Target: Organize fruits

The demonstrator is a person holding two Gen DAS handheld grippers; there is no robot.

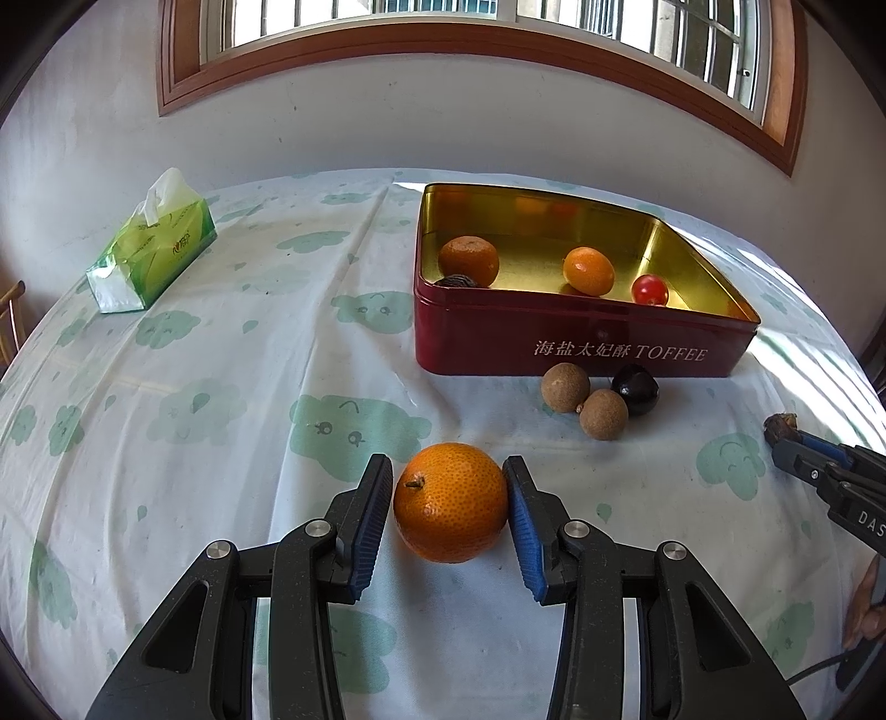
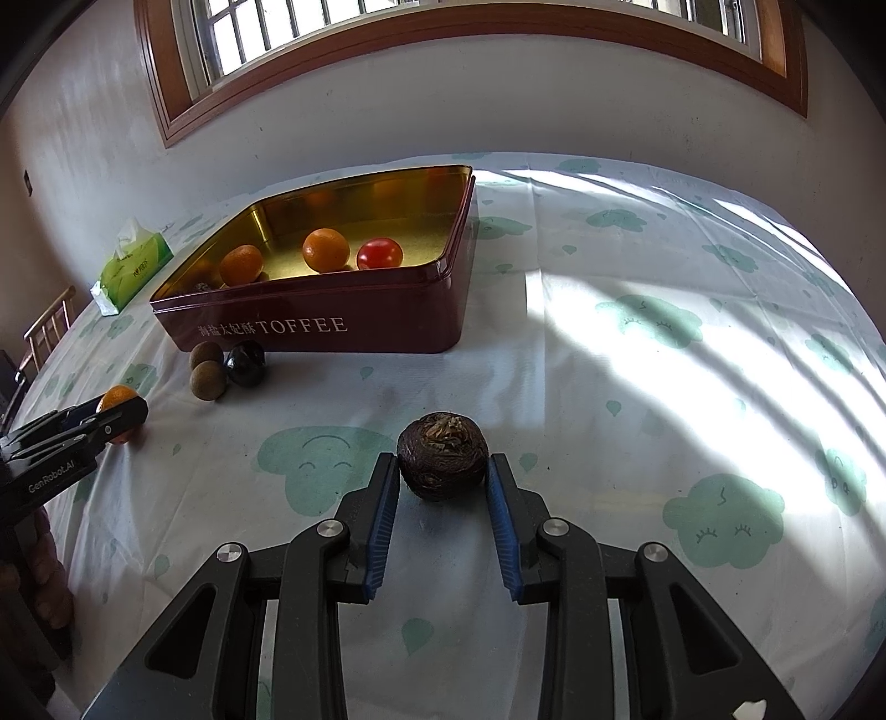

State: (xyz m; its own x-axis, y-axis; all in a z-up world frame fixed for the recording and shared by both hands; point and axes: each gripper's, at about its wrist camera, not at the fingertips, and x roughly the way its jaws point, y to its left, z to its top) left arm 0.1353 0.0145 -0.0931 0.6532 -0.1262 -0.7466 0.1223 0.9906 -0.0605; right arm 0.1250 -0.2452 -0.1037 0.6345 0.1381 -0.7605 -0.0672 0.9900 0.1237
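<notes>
Two grippers are gripping fruit on the cloud-print tablecloth point(image 1: 221, 343): my left gripper point(image 1: 448, 498) is pinching a mandarin point(image 1: 451, 501) between its blue pads, and my right gripper point(image 2: 443, 479) is clamping a dark brown water chestnut point(image 2: 443, 462). Both are sitting near the red toffee tin point(image 1: 581, 338), beside two longans point(image 1: 565, 386).

light: daylight from window point(image 2: 443, 33) — barred shadows on tablecloth point(image 2: 664, 266) | focus: sharp | edges: fisheye-bent, vignetted

Each wrist view looks steeply down along its gripper, close above the tablecloth point(image 1: 221, 360); both share the tin point(image 1: 581, 338).
</notes>
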